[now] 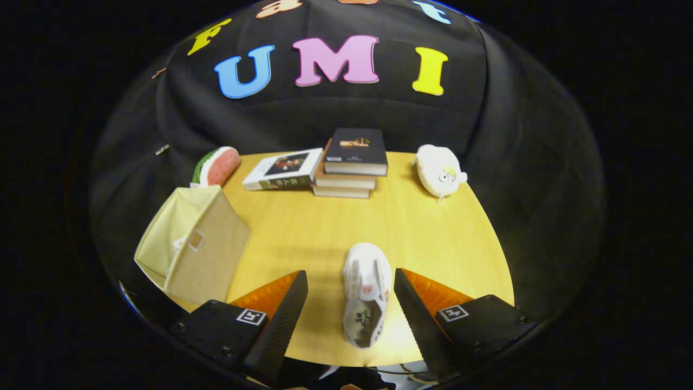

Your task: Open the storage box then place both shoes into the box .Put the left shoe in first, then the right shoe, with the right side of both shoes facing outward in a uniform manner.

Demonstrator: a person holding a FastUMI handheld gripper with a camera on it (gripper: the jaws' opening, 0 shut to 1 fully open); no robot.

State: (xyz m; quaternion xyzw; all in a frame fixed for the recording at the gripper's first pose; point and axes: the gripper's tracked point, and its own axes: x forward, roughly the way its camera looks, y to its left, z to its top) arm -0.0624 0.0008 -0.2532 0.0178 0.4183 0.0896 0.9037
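A white shoe (366, 292) lies on the wooden table (325, 227), toe pointing away, its opening toward me. It sits between my two fingers, which stand wide apart on either side of it and do not touch it. My gripper (351, 287) is open. A pale yellow fabric storage box (189, 244) stands to the left of the left finger; its top flap looks raised or folded, and its inside is hidden from me.
Beyond the shoe, at the table's far side, lie a stack of books (349, 162) and a single book (281, 169). A watermelon-slice plush (217, 167) sits behind the box. A white round plush (439, 170) rests at the far right.
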